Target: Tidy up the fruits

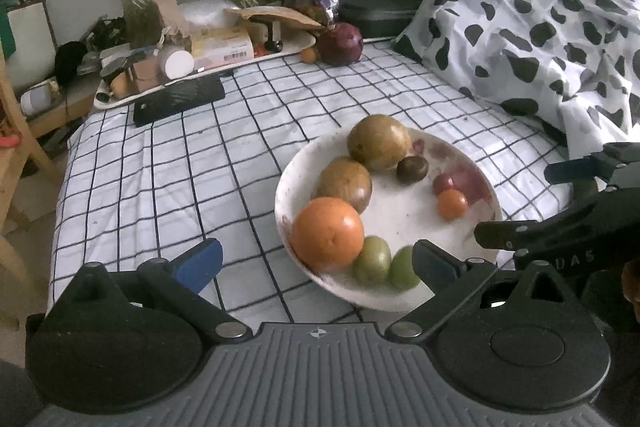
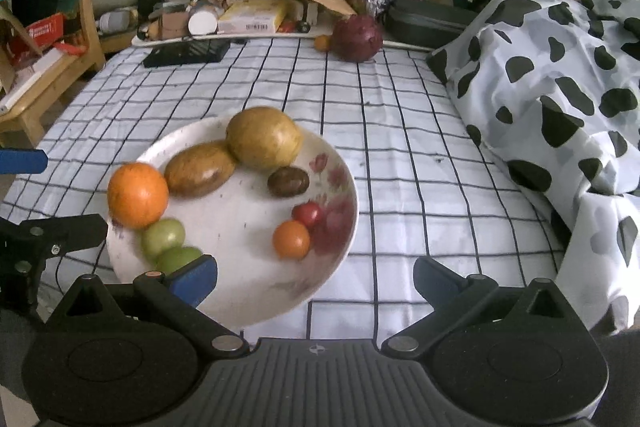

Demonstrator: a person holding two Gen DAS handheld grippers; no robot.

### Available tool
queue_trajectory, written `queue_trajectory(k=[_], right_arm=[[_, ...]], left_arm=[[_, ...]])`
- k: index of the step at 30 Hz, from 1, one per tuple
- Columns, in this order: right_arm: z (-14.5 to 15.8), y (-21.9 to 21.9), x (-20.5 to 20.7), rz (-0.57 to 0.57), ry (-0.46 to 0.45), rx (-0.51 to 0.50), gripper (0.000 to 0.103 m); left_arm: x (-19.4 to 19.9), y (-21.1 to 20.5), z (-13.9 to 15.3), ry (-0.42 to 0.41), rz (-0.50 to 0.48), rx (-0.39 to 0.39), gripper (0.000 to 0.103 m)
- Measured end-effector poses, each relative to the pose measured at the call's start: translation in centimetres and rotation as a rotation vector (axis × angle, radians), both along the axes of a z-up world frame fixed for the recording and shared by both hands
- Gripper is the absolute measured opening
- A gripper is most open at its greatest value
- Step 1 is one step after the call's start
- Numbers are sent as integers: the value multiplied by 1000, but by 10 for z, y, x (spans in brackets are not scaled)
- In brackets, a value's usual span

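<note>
Both grippers, left point(image 1: 316, 261) and right point(image 2: 314, 277), gape empty at the plate's point(image 2: 240, 291) near rim, my left nearer the green fruits point(image 1: 372, 261).

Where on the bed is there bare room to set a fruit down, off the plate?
Bare checked sheet lies open between the plate and the purple fruit at the far edge, and right of the plate toward the cow-print blanket. More lies left of the plate, below the black box. The far tray is crowded.
</note>
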State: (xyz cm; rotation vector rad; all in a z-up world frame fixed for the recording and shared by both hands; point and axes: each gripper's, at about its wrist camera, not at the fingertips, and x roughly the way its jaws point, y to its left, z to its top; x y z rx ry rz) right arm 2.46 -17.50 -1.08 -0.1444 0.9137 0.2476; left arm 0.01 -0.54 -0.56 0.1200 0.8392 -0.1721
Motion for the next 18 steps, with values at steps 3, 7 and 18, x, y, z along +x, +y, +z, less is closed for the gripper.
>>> queue_trajectory(k=[3, 7, 18], right_arm=[[-2, 1, -5, -5, 9, -13, 103], [-3, 0, -6, -18, 21, -20, 103], [-8, 0, -2, -25, 41, -28, 103]], left_arm=[[-3, -2, -2, 18, 5, 6, 103], [-3, -4, -6, 45, 4, 9, 103], [2, -3, -14, 103, 24, -8, 103]])
